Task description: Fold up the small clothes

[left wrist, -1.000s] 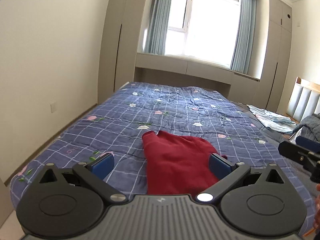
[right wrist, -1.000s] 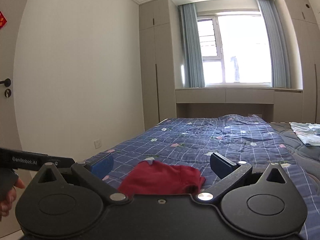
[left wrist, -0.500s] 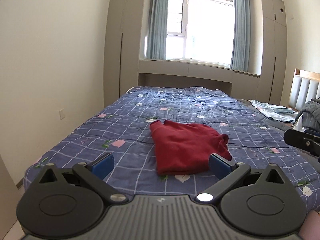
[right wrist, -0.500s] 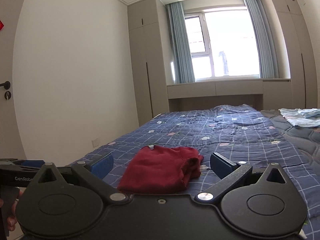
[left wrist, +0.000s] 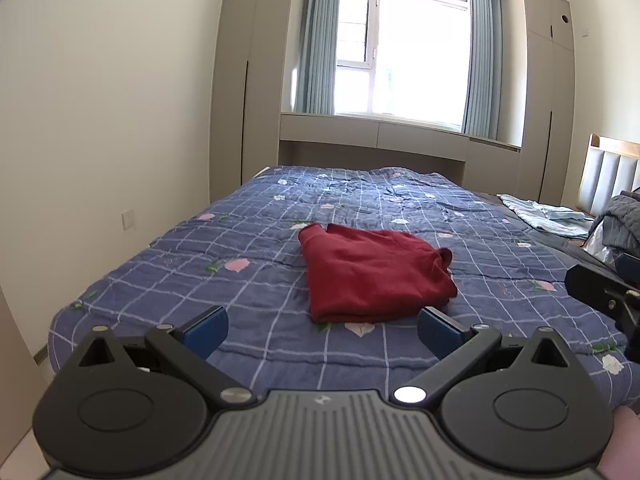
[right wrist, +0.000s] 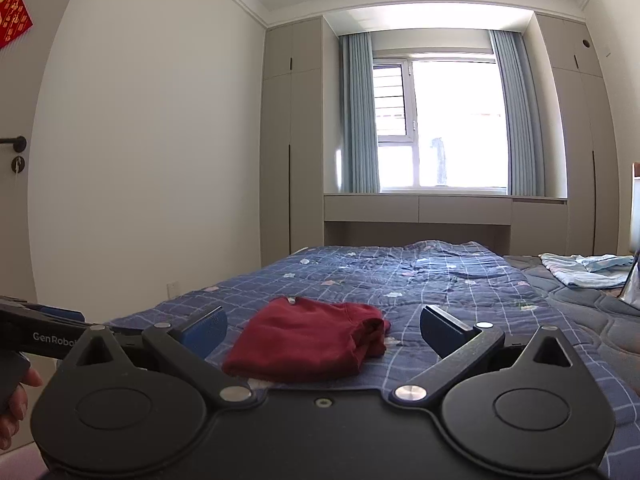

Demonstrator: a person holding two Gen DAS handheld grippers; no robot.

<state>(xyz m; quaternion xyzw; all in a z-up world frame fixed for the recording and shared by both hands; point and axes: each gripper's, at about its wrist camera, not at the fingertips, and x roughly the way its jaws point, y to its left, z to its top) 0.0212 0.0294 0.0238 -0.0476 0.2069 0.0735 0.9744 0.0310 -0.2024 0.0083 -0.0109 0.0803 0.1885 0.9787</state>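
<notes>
A dark red garment (left wrist: 372,276) lies folded into a rough rectangle on the blue checked quilt (left wrist: 248,280) near the foot of the bed. It also shows in the right wrist view (right wrist: 308,344). My left gripper (left wrist: 322,330) is open and empty, held back from the bed, short of the garment. My right gripper (right wrist: 323,330) is open and empty too, held low at the bed's near edge, just short of the garment. Neither touches the cloth.
Light blue clothes (left wrist: 548,216) and a dark grey garment (left wrist: 624,224) lie at the right by the headboard (left wrist: 612,176). A wardrobe (left wrist: 248,80) and window (left wrist: 400,56) stand behind the bed. A white wall (left wrist: 100,120) runs along the left.
Both grippers have pulled back and away from the bed, so the red garment now lies farther off and fully in view. The garment itself has not moved.
</notes>
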